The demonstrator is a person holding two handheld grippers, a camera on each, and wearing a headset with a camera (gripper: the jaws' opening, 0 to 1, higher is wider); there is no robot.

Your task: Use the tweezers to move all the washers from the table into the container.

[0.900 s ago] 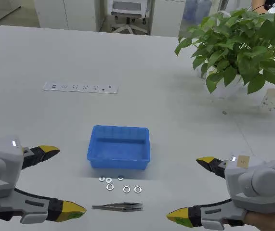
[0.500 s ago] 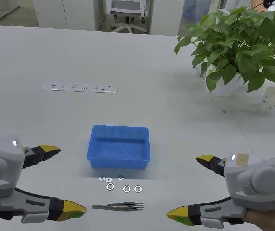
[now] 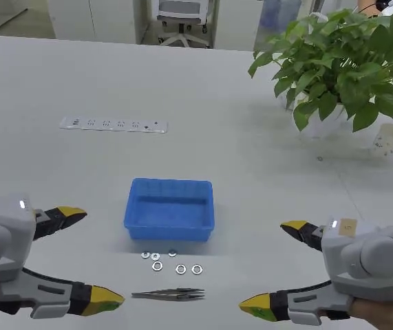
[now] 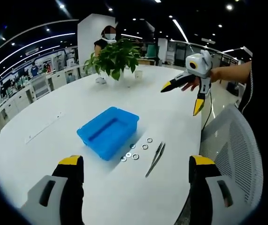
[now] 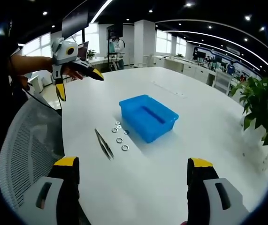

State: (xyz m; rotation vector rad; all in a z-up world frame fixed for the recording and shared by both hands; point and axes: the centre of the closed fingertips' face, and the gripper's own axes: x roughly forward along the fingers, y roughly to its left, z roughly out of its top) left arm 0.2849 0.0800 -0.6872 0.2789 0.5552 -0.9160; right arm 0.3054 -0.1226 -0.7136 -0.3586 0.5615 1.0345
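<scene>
The person holds both grippers low over the near edge of the white table [image 3: 182,89], the left gripper [image 3: 96,256] and the right gripper [image 3: 268,267] well apart. Each has its jaws spread wide and grips nothing. Between them the tweezers [image 3: 168,294] lie flat on the table, untouched. Just beyond the tweezers sit six washers [image 3: 180,269] in a loose cluster, all on the tabletop and near the front wall of the blue container [image 3: 168,234]. Farther back a white power strip [image 3: 113,124] lies to the left. A potted plant [image 3: 341,62] stands at the far right, with a paper cup [image 3: 389,141] just beside it.
</scene>
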